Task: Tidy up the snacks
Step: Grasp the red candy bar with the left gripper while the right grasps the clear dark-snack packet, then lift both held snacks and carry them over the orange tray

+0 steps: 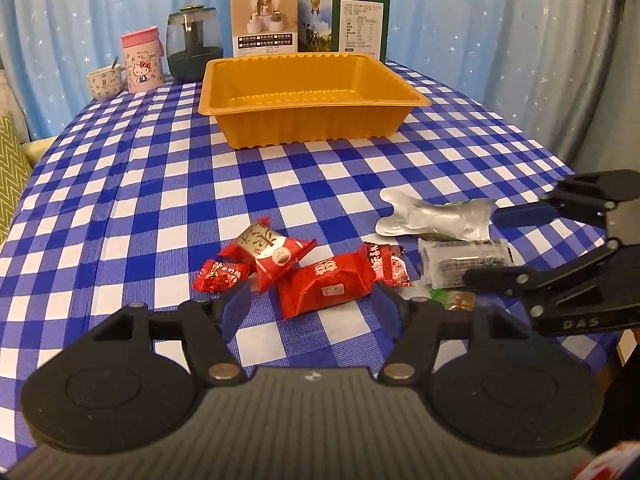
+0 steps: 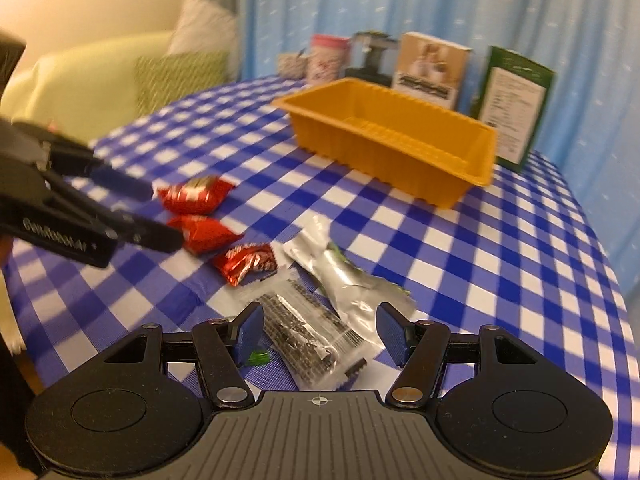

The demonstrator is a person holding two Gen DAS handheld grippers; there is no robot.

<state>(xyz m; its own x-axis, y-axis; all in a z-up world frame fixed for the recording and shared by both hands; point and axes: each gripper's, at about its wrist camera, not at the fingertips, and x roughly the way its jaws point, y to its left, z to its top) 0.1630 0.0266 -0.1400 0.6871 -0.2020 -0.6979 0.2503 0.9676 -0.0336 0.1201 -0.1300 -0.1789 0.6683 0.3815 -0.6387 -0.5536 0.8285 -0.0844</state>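
An empty orange tray (image 1: pixel 312 114) stands at the back of the checked table; it also shows in the right wrist view (image 2: pixel 400 160). Several red snack packets lie in front of my left gripper (image 1: pixel 312 310), which is open; the big red packet (image 1: pixel 324 284) lies between its fingertips. A silver pouch (image 1: pixel 436 216) and a clear packet of dark snack (image 1: pixel 460 264) lie to the right. My right gripper (image 2: pixel 320 332) is open over the clear packet (image 2: pixel 308 332), with the silver pouch (image 2: pixel 344 276) just beyond. The right gripper also shows at the right edge of the left wrist view (image 1: pixel 488 246).
At the table's back stand a patterned cup (image 1: pixel 105 82), a pink Hello Kitty mug (image 1: pixel 143 62), a dark jar (image 1: pixel 194 46), a white box (image 1: pixel 265 24) and a green box (image 1: pixel 352 20). A blue curtain hangs behind. A yellow-green sofa (image 2: pixel 100 84) is beyond the table's left edge.
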